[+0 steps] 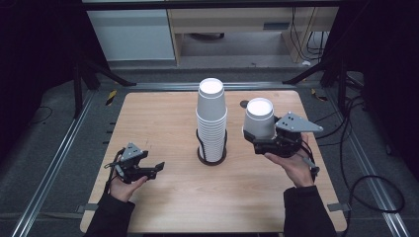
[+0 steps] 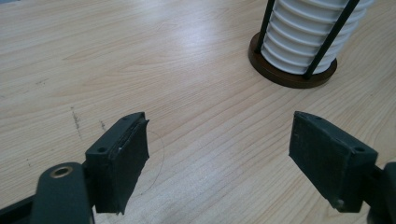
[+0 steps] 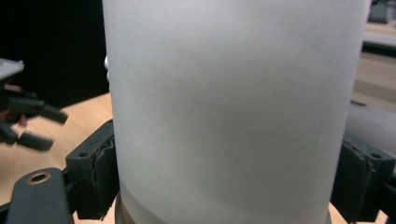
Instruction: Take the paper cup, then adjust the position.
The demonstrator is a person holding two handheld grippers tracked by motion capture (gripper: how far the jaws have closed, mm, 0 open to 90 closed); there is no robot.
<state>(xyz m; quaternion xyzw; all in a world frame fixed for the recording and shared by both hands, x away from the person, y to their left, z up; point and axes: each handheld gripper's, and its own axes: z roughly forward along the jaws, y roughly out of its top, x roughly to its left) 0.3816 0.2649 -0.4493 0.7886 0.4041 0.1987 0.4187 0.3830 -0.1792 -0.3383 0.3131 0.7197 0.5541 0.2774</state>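
The right gripper [image 1: 260, 134] has a single white paper cup [image 1: 260, 118], upright, mouth up, held above the desk [image 1: 163, 197] toward its right edge, clear of the wood as far as I can tell. In the right gripper view both black pads are pressed flat against the cup's wall, one on each side, pinching it firmly low on the body. Just beside it, near the middle of the desk, stands the tall stack of cups [image 1: 211, 123] in its wire holder on a dark round base [image 2: 292, 77].

My read: one cup is in hand, and either it is coming off the stack or going onto it; the pictures alone don't settle which. If it is to be set down, the next move calls for a level descent onto bare wood at the right side and a gentle release.

The left gripper [image 1: 148, 170] waits low near the desk's left front edge, jaws spread wide, nothing between them, pointing toward the stack's base.
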